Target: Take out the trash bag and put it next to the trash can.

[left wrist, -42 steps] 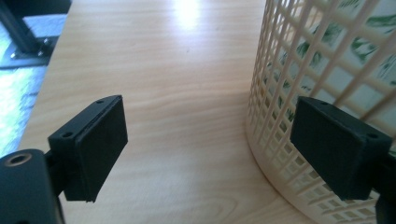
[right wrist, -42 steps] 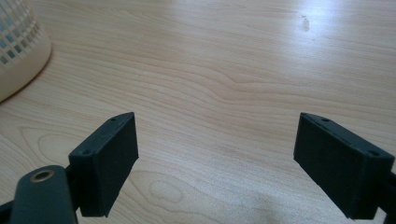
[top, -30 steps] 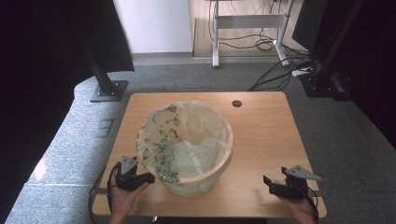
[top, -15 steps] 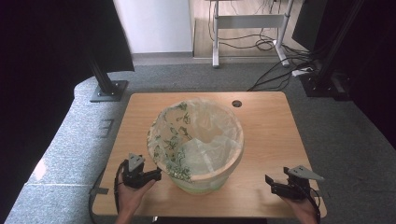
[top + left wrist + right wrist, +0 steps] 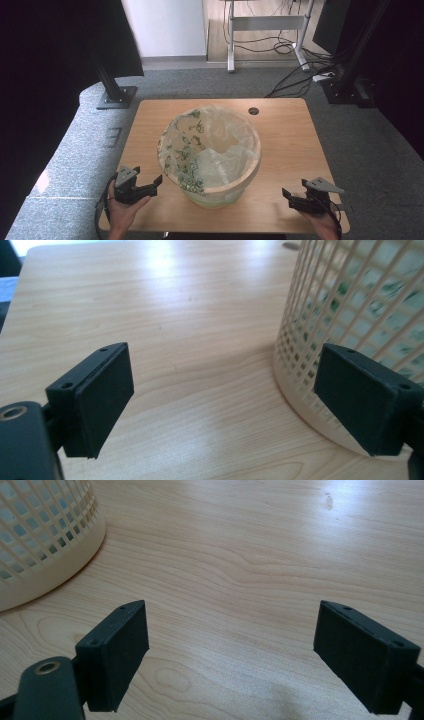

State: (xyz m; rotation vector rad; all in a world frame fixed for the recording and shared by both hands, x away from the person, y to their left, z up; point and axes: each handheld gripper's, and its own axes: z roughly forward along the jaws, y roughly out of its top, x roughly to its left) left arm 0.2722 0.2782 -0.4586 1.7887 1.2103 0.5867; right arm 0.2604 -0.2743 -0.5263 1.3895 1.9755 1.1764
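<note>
A cream lattice waste basket [image 5: 220, 192] stands upright in the middle of the wooden table [image 5: 285, 130]. A thin plastic bag with green leaf print [image 5: 187, 150] lines it and folds over the rim. My left gripper [image 5: 155, 184] rests at the table's front left, open, its tips just short of the basket wall. In the left gripper view the gripper [image 5: 225, 390] holds nothing, and the basket [image 5: 350, 305] rises behind its right jaw. My right gripper [image 5: 289, 197] lies open at the front right, apart from the basket. In its own view the gripper [image 5: 232, 630] frames bare wood, with the basket [image 5: 45, 530] at upper left.
A round cable hole [image 5: 253, 111] sits in the table's far edge. Grey carpet surrounds the table, with a black stand base [image 5: 117, 97] at far left and cables [image 5: 295, 80] at far right. Bare wood lies right of the basket.
The basket has shifted a little to the right and now stands upright. My left gripper followed it right, then drew back left. The right gripper stayed put.
</note>
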